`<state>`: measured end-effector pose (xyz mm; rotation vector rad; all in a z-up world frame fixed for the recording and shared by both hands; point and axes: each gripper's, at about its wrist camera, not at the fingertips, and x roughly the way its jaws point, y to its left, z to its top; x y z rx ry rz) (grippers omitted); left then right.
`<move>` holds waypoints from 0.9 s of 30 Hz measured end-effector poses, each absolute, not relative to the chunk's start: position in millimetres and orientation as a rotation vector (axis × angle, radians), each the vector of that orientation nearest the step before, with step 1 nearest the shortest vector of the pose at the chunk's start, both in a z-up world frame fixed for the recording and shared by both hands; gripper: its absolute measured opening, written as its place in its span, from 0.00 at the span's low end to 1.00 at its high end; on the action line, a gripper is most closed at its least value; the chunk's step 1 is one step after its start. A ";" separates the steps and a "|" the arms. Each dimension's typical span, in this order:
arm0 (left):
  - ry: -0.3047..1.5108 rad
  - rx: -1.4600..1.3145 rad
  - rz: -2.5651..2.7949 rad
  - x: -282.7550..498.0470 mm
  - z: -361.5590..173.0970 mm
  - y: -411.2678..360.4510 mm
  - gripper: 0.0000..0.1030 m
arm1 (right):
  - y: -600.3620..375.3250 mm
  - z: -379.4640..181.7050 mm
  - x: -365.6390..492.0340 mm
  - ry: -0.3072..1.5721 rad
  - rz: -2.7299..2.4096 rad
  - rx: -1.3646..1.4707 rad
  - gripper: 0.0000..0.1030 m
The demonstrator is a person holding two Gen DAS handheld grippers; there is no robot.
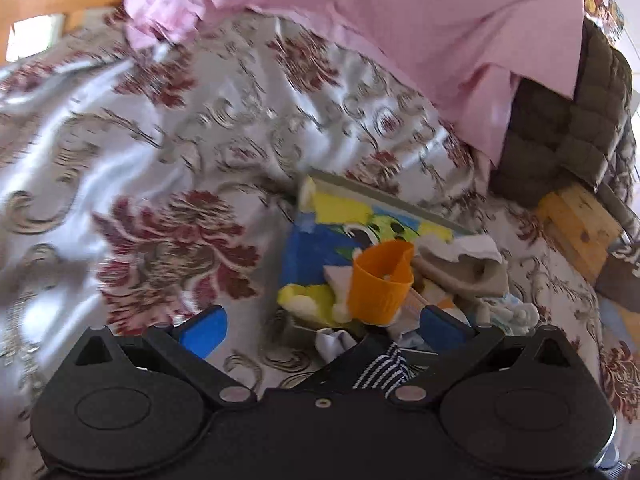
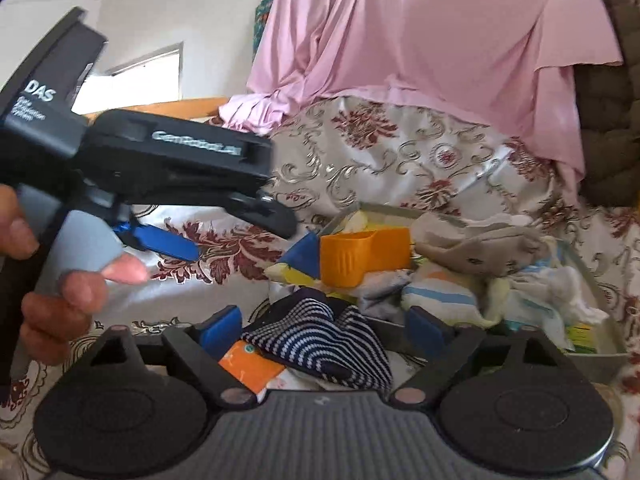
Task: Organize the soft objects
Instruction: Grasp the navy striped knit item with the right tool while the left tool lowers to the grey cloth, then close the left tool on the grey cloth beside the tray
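A grey tray (image 2: pixel 600 354) on the floral bedspread holds a heap of soft things: a beige plush (image 2: pixel 480 250), pale socks and cloths (image 2: pixel 440 296), a yellow-and-blue cloth (image 1: pixel 320 240) and an orange plastic cup (image 2: pixel 362 254). A navy-and-white striped sock (image 2: pixel 320 344) lies at the tray's near edge. My right gripper (image 2: pixel 324 330) is open, its blue pads on either side of the striped sock. My left gripper (image 1: pixel 320 324) is open and empty above the bedspread, just left of the tray; it also shows in the right wrist view (image 2: pixel 168 240). The cup (image 1: pixel 380 280) sits just ahead of it.
A pink sheet (image 1: pixel 400 20) hangs over the back of the bed. A dark quilted cushion (image 1: pixel 568 120) and a wooden block (image 1: pixel 576 224) are at the right. An orange packet (image 2: pixel 250 368) lies under the striped sock. A wooden bed frame (image 1: pixel 52 0) is at far left.
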<state>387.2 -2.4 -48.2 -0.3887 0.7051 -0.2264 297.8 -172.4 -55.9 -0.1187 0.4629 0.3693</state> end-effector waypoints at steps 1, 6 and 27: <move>0.721 -0.399 -0.237 392.4 -51.7 -3.2 0.99 | -170.3 -57.1 302.5 0.469 0.374 -0.119 0.86; 0.804 -0.450 -0.282 413.6 -69.1 -2.9 0.99 | -165.0 -62.2 319.0 0.494 0.384 -0.111 0.83; 0.982 -0.709 -0.381 440.2 -113.6 15.5 0.45 | -163.4 -71.4 335.9 0.601 0.422 -0.060 0.13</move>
